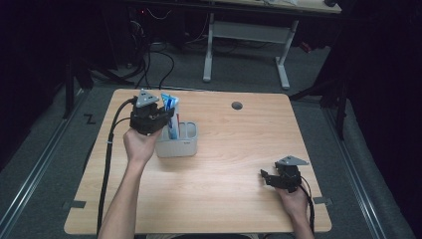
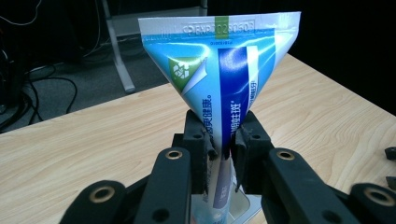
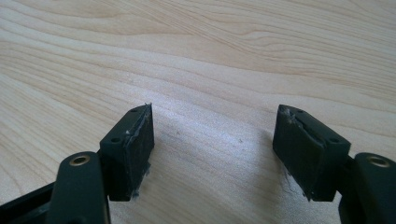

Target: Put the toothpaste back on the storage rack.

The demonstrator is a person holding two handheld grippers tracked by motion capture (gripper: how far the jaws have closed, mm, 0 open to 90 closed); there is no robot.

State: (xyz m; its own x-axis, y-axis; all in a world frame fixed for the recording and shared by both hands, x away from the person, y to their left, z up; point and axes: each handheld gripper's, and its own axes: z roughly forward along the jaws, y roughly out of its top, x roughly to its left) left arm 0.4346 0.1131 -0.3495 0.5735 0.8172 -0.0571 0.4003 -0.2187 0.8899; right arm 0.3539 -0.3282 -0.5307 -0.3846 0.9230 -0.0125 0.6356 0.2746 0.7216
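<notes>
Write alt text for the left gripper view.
The left claw is shut on a blue and white tube, crimped end up, above a wooden table. Dark floor, cables and a desk leg lie beyond.

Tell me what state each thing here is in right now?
Left gripper: shut on the toothpaste tube.
Toothpaste tube: upright, crimped end up, lower end in the holder.
Holder: standing on the table.
Right gripper: open, holding nothing, low over the bare table.
</notes>
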